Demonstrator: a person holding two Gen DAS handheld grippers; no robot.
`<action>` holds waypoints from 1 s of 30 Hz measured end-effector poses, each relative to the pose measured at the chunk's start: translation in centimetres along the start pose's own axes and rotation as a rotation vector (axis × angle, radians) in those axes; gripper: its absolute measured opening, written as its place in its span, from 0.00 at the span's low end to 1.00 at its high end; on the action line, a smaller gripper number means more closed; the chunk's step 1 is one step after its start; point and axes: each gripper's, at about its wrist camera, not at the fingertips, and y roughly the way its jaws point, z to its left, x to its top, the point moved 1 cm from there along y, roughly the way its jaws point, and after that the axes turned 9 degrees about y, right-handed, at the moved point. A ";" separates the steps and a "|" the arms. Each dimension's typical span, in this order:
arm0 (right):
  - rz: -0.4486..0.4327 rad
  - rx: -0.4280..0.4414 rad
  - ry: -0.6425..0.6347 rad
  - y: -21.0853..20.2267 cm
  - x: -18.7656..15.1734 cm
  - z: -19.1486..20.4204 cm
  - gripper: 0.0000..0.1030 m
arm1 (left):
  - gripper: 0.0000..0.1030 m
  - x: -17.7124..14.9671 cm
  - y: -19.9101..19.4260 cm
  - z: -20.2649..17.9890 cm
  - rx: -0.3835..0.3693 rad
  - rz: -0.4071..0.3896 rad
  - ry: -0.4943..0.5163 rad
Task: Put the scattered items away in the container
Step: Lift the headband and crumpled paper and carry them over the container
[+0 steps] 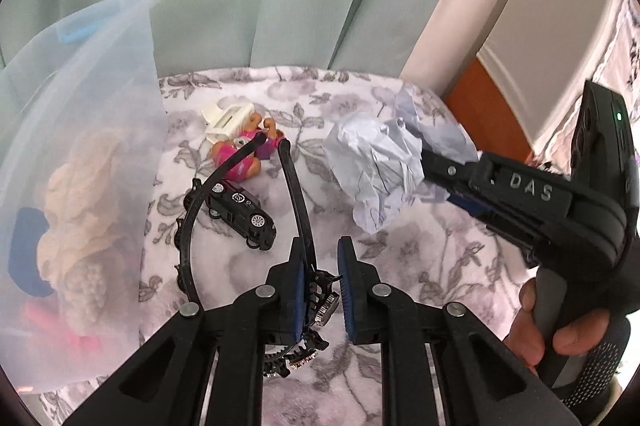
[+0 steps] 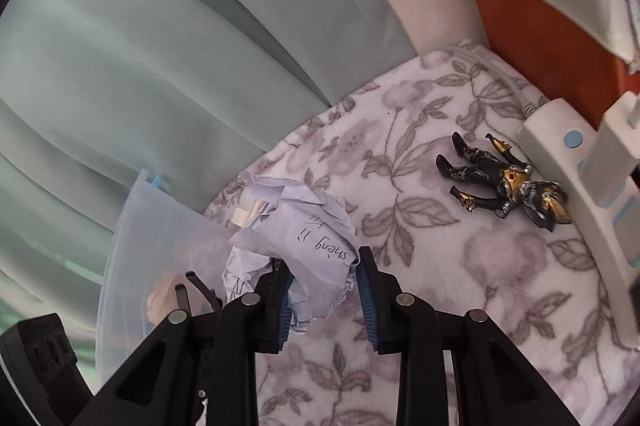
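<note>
Left tool [image 1: 322, 284] pinching headband [image 1: 188, 226], right tool [image 2: 324, 290] clamping crumpled paper [image 2: 308, 242]

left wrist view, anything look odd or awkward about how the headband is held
Yes. The left claw pinches the headband at one side only, so its open loop hangs off-centre over the toy car and doll.

A floral blanket [image 1: 420, 266] carries a black toy car [image 1: 240, 212], a pink doll [image 1: 244, 154] at twelve o'clock of it, and a black-gold figure [image 2: 500, 180].
</note>
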 end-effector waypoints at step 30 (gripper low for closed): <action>-0.250 0.094 -0.121 -15.1 -1.8 8.4 0.30 | 0.15 3.4 -16.6 -2.5 -0.029 -0.355 0.011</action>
